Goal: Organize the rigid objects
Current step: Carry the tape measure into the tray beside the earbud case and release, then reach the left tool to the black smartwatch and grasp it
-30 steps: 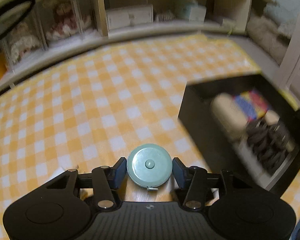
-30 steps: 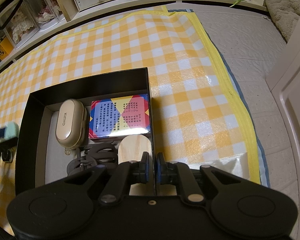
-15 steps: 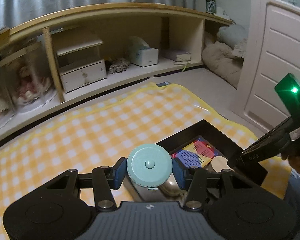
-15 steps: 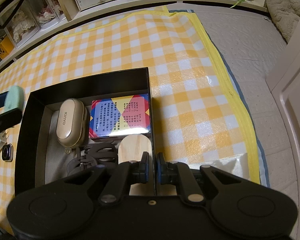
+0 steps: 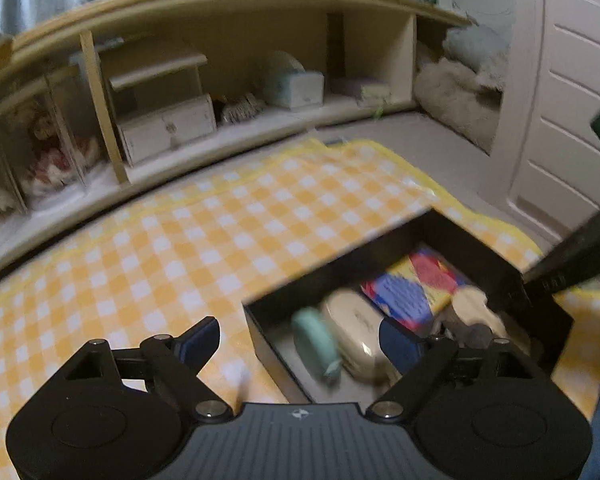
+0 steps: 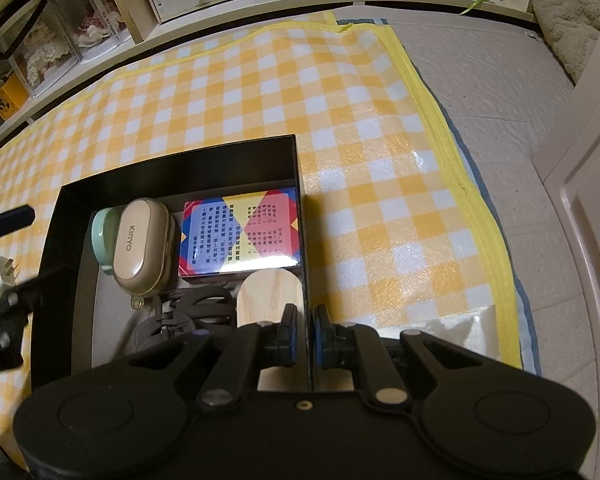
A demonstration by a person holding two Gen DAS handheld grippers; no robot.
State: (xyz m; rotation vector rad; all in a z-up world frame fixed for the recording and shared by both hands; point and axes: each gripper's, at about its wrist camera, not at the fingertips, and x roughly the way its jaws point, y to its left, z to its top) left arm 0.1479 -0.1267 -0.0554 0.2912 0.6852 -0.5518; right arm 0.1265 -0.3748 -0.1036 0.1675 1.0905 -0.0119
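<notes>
Tape measure lands in the box

The left gripper (image 5: 300, 338) jaws are opening, empty; the mint tape measure (image 6: 102, 236), blurred, seemingly lies ahead between them, beside the "KINYO" case (image 6: 142, 246). Hard, light, smooth: grip its flat faces. The right gripper (image 6: 305, 334) clamps the black box (image 6: 304, 264) wall.

The room is dim and warm-toned. Ahead of the left fingers everything smears with motion blur, the box (image 5: 412, 280) contents worst. Past the right fingers the view is sharp, with white glare on the checked mat (image 6: 416, 160). Both views bow and darken at the corners.
</notes>
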